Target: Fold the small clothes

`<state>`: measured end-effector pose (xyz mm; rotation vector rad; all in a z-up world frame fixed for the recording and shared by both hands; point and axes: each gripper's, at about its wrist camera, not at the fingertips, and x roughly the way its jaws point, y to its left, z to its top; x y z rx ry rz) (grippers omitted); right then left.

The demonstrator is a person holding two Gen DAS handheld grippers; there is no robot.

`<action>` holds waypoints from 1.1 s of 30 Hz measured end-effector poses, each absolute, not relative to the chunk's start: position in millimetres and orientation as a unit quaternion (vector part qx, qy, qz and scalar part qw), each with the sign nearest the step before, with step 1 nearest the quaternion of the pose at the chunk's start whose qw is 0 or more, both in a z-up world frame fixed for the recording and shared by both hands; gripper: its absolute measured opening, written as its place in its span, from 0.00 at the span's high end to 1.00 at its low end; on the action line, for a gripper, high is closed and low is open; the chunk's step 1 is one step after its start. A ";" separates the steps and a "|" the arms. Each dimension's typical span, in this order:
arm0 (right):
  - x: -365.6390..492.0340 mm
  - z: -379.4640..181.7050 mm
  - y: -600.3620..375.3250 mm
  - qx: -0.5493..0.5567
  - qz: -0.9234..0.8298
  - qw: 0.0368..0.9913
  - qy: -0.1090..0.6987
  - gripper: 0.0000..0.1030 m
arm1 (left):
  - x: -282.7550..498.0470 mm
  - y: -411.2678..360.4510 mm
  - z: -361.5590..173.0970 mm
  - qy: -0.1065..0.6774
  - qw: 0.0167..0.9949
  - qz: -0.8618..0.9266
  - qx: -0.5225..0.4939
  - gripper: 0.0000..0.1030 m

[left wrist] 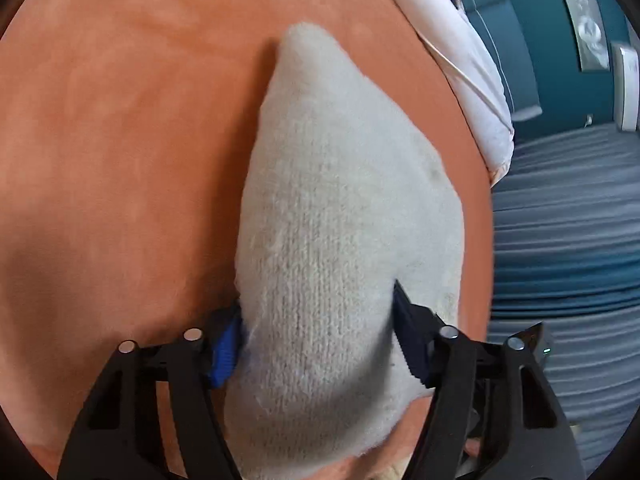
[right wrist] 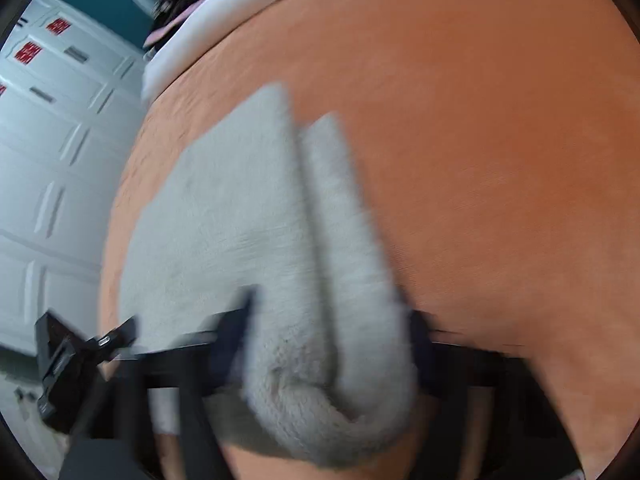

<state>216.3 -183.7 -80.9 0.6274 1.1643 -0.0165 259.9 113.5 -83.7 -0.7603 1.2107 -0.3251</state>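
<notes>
1. Knitted grey-white garment (left wrist: 344, 216) lies over an orange blanket (left wrist: 120, 140) that covers a bed, and both tongs grip it at its near end.
2. Left tongs (left wrist: 316, 332) are closed on the garment: the blue pad (left wrist: 228, 344) presses its left side and the dark finger (left wrist: 412, 340) presses its right side, with the knit bulging between them.
3. In the right wrist view the garment (right wrist: 240, 216) shows as two layers with a long fold line, its near edge rolled up.
4. Right tongs (right wrist: 328, 340) are narrow and clamped on that bunched, rolled edge; this view is blurred.
5. White bedding (left wrist: 472, 72) lies at the blanket's far edge.
6. White panelled doors (right wrist: 60, 152) with red stickers stand beyond the bed.
</notes>
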 end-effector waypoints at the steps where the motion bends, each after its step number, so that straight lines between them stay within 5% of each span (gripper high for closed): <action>1: 218.2 -65.3 -173.3 0.255 -0.006 0.812 0.525 0.67 | 261.2 108.5 -69.2 0.539 0.758 -0.164 -0.327 0.53; 6: 198.9 28.3 -146.2 0.196 0.059 0.893 0.400 0.69 | 258.1 101.1 9.2 0.447 0.826 -0.214 -0.270 0.52; 8: 201.2 21.3 -151.5 0.191 0.049 0.894 0.402 0.60 | 264.9 98.9 1.4 0.452 0.835 -0.188 -0.252 0.39; 12: 215.2 -73.1 -174.9 0.186 -0.029 0.818 0.543 0.59 | 264.6 93.6 -55.4 0.533 0.820 -0.105 -0.179 0.45; 17: 165.4 -24.1 -177.4 0.248 -0.009 0.860 0.446 0.55 | 208.2 108.7 -28.4 0.488 0.841 -0.102 -0.209 0.43; 21: 177.5 -35.0 -149.4 0.179 0.005 0.858 0.481 0.88 | 207.6 97.1 -56.9 0.534 0.825 -0.068 -0.171 0.43; 24: 192.7 -75.7 -137.0 0.130 -0.015 0.841 0.525 0.89 | 206.5 93.2 -74.4 0.560 0.810 -0.058 -0.166 0.42; 28: 188.1 -61.0 -144.8 0.166 -0.012 0.838 0.519 0.87 | 197.9 80.8 -59.5 0.552 0.825 -0.043 -0.112 0.42; 31: 174.1 -41.2 -160.4 0.194 -0.008 0.844 0.500 0.67 | 192.4 82.2 -43.0 0.535 0.835 -0.052 -0.121 0.41; 32: 171.8 -36.6 -165.7 0.207 -0.012 0.848 0.488 0.36 | 192.8 85.7 -37.9 0.525 0.837 -0.061 -0.141 0.31; 33: 167.1 -34.8 -175.0 0.216 -0.019 0.852 0.477 0.18 | 192.8 89.2 -34.7 0.516 0.838 -0.069 -0.162 0.23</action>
